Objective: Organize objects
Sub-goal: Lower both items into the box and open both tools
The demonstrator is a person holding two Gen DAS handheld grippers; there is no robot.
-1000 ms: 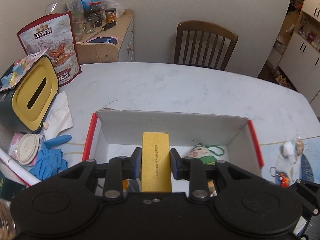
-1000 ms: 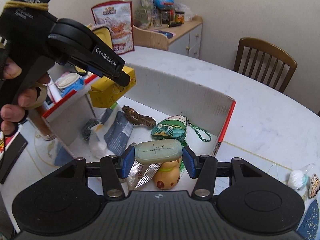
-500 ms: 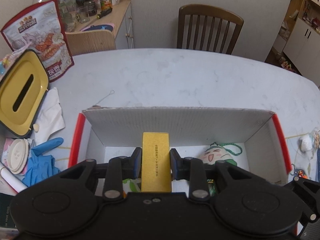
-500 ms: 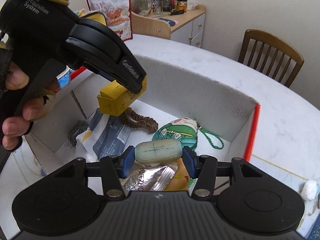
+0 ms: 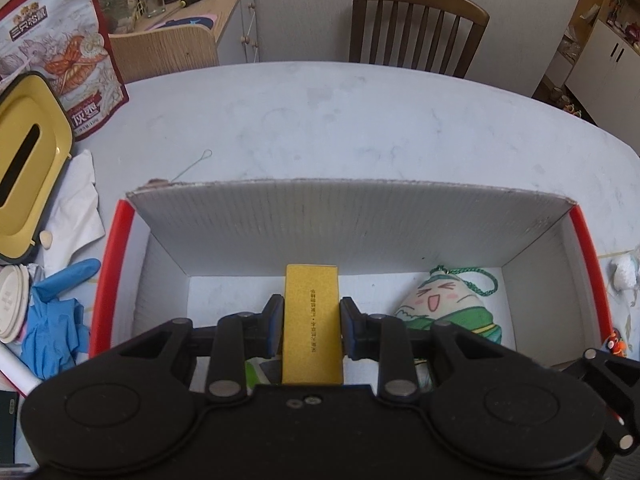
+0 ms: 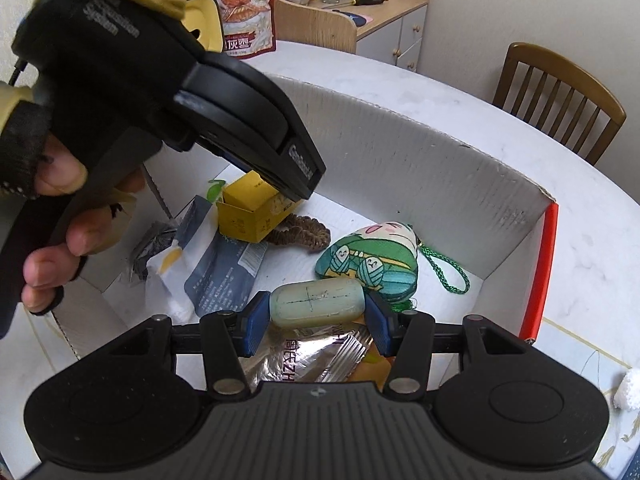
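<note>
Over the cardboard box (image 5: 352,216), a yellow carton (image 5: 312,320) is pinched by the left gripper (image 5: 312,322). A pale green soap bar (image 6: 317,303) is clamped by the right gripper (image 6: 316,316).

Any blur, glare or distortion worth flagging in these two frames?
Left wrist: sharp centre, even soft daylight, strong fisheye bending the box wall, dark vignette corners. Right wrist: the left tongs loom close and soft, blocking the upper left; foil packet shows glare; soap in the right tongs is crisp.
</note>
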